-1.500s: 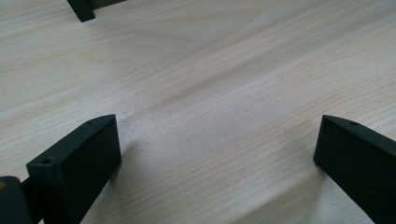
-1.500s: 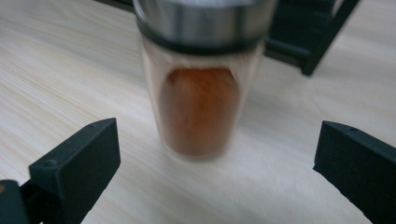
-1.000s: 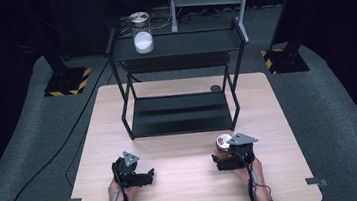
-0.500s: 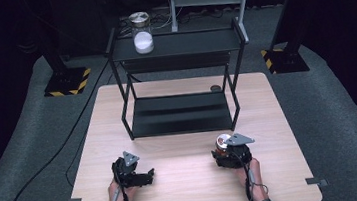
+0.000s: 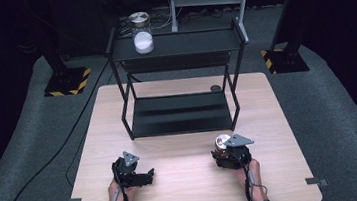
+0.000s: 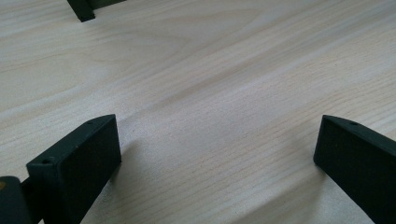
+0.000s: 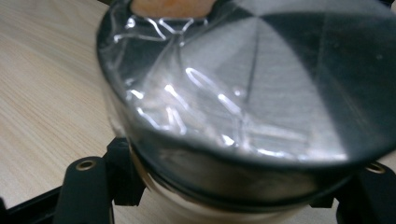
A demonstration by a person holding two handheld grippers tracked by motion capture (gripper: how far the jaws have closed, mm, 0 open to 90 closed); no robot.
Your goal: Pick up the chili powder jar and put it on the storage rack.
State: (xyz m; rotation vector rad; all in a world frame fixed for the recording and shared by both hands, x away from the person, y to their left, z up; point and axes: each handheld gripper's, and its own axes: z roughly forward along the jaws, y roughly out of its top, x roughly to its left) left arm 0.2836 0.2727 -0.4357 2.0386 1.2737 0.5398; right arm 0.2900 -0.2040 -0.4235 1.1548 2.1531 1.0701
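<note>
Gripping the jar [image 7: 243, 121] firmly, right gripper [image 5: 230, 156] having just closed below its lid; left gripper [image 5: 134, 171] idling wide open left of the jar; advise lifting vertically.

A black two-tier rack [image 5: 180, 113] stands at the table's [image 5: 117, 112] twelve o'clock; a jar of white powder [image 5: 142, 33] tops its ten o'clock corner.

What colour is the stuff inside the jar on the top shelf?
White, filling the lower part of the clear jar; the high view shows it best.
</note>
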